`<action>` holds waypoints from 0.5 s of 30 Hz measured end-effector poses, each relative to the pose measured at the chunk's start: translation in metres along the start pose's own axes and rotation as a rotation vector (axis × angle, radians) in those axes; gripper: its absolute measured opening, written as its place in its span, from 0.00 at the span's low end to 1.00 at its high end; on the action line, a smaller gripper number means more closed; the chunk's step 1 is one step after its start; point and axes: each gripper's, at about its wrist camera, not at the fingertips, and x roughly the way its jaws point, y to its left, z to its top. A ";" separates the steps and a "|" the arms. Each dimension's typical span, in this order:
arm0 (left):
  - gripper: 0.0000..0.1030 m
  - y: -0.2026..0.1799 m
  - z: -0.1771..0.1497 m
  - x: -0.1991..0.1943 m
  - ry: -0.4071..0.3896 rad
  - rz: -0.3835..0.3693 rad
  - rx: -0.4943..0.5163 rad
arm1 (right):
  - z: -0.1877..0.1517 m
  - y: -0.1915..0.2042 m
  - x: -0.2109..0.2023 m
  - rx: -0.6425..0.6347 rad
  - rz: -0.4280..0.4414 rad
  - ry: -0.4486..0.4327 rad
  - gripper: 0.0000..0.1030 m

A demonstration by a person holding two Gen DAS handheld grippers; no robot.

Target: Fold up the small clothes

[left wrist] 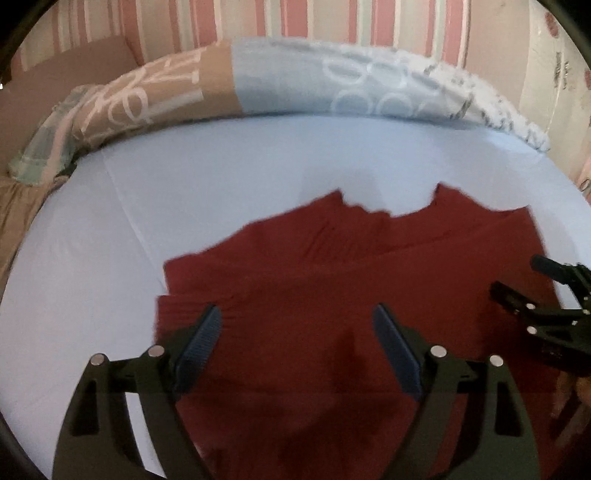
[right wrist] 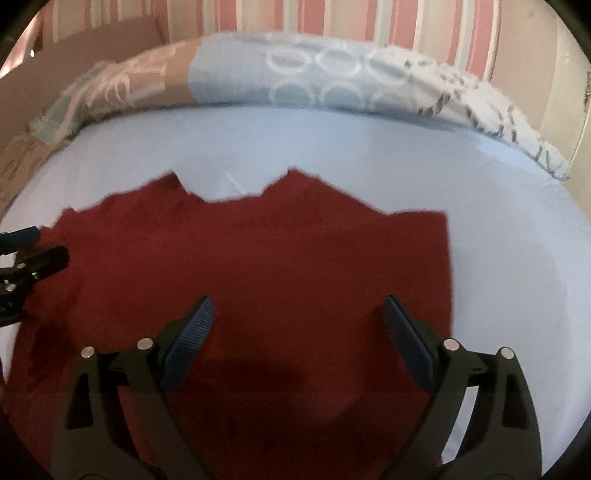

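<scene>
A dark red garment (left wrist: 314, 280) lies spread on the pale blue bed sheet (left wrist: 221, 177), its neckline and shoulders at the far side. It also shows in the right wrist view (right wrist: 266, 266). My left gripper (left wrist: 297, 317) is open and empty, hovering just above the garment's left part. My right gripper (right wrist: 297, 308) is open and empty above the garment's right part. The right gripper also shows at the right edge of the left wrist view (left wrist: 517, 280), and the left gripper at the left edge of the right wrist view (right wrist: 51, 247).
A rolled patterned blanket (left wrist: 295, 81) in brown, blue and white lies along the far edge of the bed. Behind it is a pink striped wall (left wrist: 332, 18). The pale sheet (right wrist: 517, 258) extends around the garment.
</scene>
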 end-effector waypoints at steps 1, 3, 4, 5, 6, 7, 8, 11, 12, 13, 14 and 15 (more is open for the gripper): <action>0.82 0.001 -0.002 0.009 0.018 0.009 -0.001 | -0.001 -0.003 0.001 0.006 0.002 0.000 0.90; 0.82 0.005 -0.009 0.021 0.038 0.009 -0.009 | -0.004 -0.011 0.004 0.027 0.013 0.006 0.93; 0.82 0.007 -0.012 0.023 0.037 0.006 -0.009 | -0.005 -0.014 0.006 0.030 0.019 0.012 0.94; 0.82 0.008 -0.015 0.023 0.030 0.002 -0.005 | -0.006 -0.015 0.007 0.029 0.018 0.012 0.96; 0.82 0.007 -0.017 0.023 0.021 0.005 0.003 | -0.007 -0.018 0.008 0.033 0.023 0.009 0.97; 0.82 0.006 -0.017 0.022 0.019 0.010 0.007 | -0.008 -0.019 0.008 0.038 0.030 0.008 0.97; 0.82 0.005 -0.018 0.022 0.015 0.014 0.011 | -0.009 -0.020 0.009 0.044 0.035 0.006 0.97; 0.83 0.008 -0.020 0.024 0.003 0.011 0.013 | -0.010 -0.018 0.009 0.038 0.025 0.004 0.97; 0.83 0.008 -0.020 0.024 0.003 0.008 0.012 | -0.011 -0.018 0.009 0.037 0.024 0.004 0.97; 0.83 0.008 -0.020 0.024 0.003 0.006 0.011 | -0.010 -0.019 0.009 0.038 0.025 0.004 0.97; 0.83 0.008 -0.021 0.023 0.002 0.007 0.012 | -0.011 -0.019 0.010 0.040 0.026 0.005 0.97; 0.83 0.008 -0.021 0.024 0.001 0.008 0.014 | -0.011 -0.019 0.010 0.041 0.027 0.004 0.97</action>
